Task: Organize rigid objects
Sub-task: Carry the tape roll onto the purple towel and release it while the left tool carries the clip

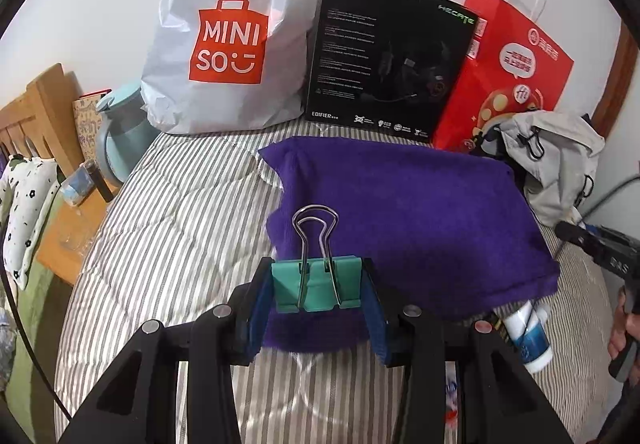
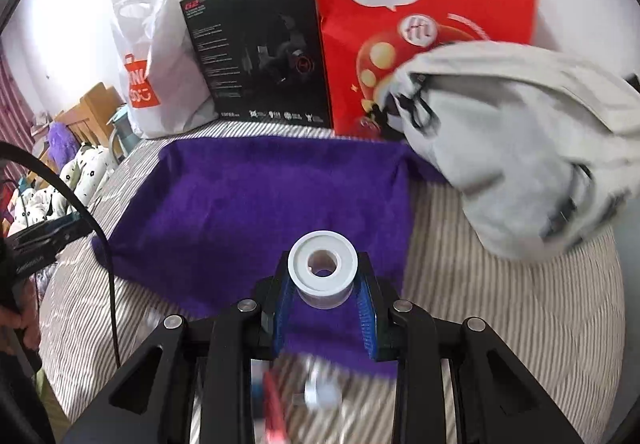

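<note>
While your left gripper (image 1: 318, 290) has its jaws clamped on the green binder clip (image 1: 316, 286), your right gripper's (image 2: 323, 284) jaws grip the white tape roll (image 2: 322, 268) above the purple towel (image 2: 248, 199).

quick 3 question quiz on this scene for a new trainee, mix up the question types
1. True or false: the left gripper is shut on a green metal binder clip.
2. What does the right gripper hold? A) a white plastic tape roll B) a glass cup C) a pen
3. Fill in: both grippers are over a ______ fuzzy cloth lying on the grey-and-white striped bedspread.

Key: 1 true. 2 A, the white plastic tape roll. 3 purple.
</note>
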{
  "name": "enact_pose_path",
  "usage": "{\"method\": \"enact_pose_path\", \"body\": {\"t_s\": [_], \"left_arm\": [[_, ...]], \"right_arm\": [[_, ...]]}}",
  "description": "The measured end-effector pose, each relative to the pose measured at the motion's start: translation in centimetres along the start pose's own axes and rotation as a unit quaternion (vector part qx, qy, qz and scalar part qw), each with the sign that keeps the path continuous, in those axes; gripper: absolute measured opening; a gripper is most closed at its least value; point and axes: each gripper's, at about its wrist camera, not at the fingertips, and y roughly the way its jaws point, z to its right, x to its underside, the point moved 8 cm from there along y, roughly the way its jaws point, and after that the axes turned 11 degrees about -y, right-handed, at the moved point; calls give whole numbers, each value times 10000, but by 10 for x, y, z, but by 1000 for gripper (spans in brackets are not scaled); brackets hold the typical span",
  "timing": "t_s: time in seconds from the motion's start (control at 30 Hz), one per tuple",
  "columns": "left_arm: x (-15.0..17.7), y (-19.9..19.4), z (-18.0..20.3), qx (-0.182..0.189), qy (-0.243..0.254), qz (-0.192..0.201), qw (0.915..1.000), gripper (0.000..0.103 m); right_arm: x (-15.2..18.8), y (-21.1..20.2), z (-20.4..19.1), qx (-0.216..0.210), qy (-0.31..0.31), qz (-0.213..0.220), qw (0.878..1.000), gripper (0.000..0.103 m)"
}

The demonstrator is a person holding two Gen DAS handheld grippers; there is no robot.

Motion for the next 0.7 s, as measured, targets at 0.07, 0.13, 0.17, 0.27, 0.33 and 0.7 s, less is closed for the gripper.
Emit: {"method": "enact_pose_path", "body": {"t_s": [0.07, 0.13, 0.17, 0.27, 0.33, 0.7], "left_arm": [[-4, 5, 1, -23, 5, -17, 10000, 40], [-6, 10, 1, -28, -7, -51, 10000, 40], [-7, 12, 2, -24, -10, -79, 10000, 40], [-7, 21, 3, -1, -30, -169, 9999, 40], [-7, 27, 4, 15, -37, -225, 9997, 40], [-14, 45, 8, 66, -48, -314, 9995, 40]], "right_arm": [[-12, 17, 1, -24, -83, -29, 10000, 29], [-24, 38, 2, -38, -166, -64, 9998, 29], [-30, 49, 3, -36, -172, -56, 9998, 29], [-40, 75, 3, -52, -249, -153, 9996, 29], [-44, 92, 6, 5, -276, -268, 9993, 29], [-42, 139, 12, 82, -384, -889, 9953, 30]]}}
